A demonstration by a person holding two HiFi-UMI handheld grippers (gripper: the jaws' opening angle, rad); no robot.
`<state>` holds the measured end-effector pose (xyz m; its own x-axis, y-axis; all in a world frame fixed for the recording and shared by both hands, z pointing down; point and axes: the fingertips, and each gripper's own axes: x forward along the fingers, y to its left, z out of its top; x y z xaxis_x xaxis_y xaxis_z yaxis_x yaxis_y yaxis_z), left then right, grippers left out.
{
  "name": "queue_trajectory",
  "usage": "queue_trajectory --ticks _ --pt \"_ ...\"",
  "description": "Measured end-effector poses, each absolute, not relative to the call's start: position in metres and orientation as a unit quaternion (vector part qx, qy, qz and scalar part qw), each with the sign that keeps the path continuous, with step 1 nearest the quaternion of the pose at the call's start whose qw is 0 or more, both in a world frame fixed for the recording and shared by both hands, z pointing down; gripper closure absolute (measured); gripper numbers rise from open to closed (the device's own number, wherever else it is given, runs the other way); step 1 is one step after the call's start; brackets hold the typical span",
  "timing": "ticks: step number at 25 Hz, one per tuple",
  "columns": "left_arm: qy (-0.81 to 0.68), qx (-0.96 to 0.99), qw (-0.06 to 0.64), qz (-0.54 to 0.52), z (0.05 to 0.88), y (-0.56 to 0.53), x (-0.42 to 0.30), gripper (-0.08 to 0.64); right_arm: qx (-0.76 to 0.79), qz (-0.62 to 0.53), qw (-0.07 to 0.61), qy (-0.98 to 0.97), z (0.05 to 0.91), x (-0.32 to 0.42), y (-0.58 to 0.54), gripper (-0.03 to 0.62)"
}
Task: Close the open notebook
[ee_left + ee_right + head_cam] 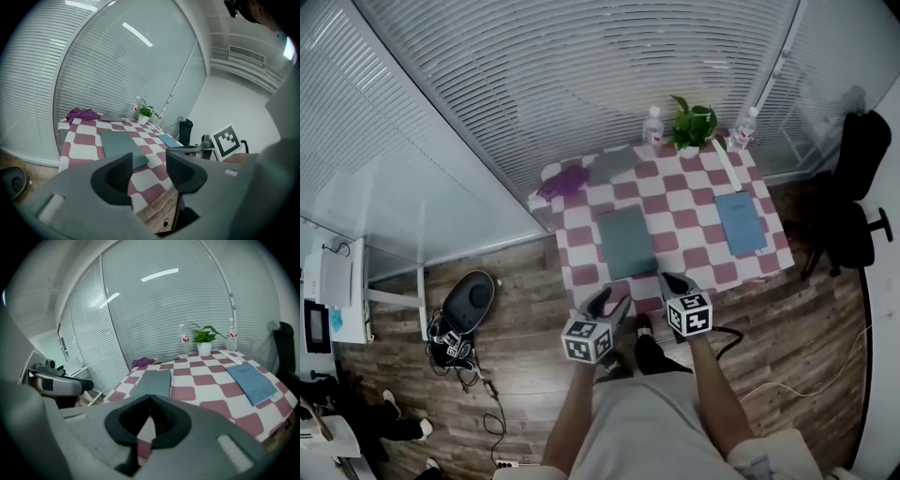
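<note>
Grey-green notebook (pixel 626 241), long axis running away, lies just beyond the left gripper (pixel 612 300) (jaws apart, empty); the right gripper (pixel 673 283), jaws together, is alongside.

You are standing in an office meeting room. Glass partition walls are closing it in, with slatted blinds (pixel 581 84) hanging down across them, and wood-look flooring (pixel 525 281) is running underfoot. A black office chair (pixel 860 187) is waiting beside a table (pixel 694 253) under a checked cloth, which is carrying notebooks (pixel 626 242), water bottles (pixel 652 125) and a potted plant (pixel 694 122). A white desk (pixel 366 291) is standing off to your left, and a ventilation grille (pixel 247 54) is showing high on the wall.
</note>
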<state>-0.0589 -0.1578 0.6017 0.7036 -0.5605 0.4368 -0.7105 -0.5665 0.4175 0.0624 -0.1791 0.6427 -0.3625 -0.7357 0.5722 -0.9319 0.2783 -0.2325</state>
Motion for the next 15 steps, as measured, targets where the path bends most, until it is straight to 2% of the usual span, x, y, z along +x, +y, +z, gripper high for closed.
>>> queue_trajectory --ticks 9,15 --pt "-0.346 0.891 0.249 0.156 0.599 -0.093 -0.079 0.356 0.573 0.267 0.144 -0.762 0.618 0.034 -0.099 0.592" --pt "-0.355 0.895 0.241 0.120 0.590 -0.067 -0.106 0.462 0.582 0.259 0.135 -0.759 0.621 0.022 -0.066 0.592"
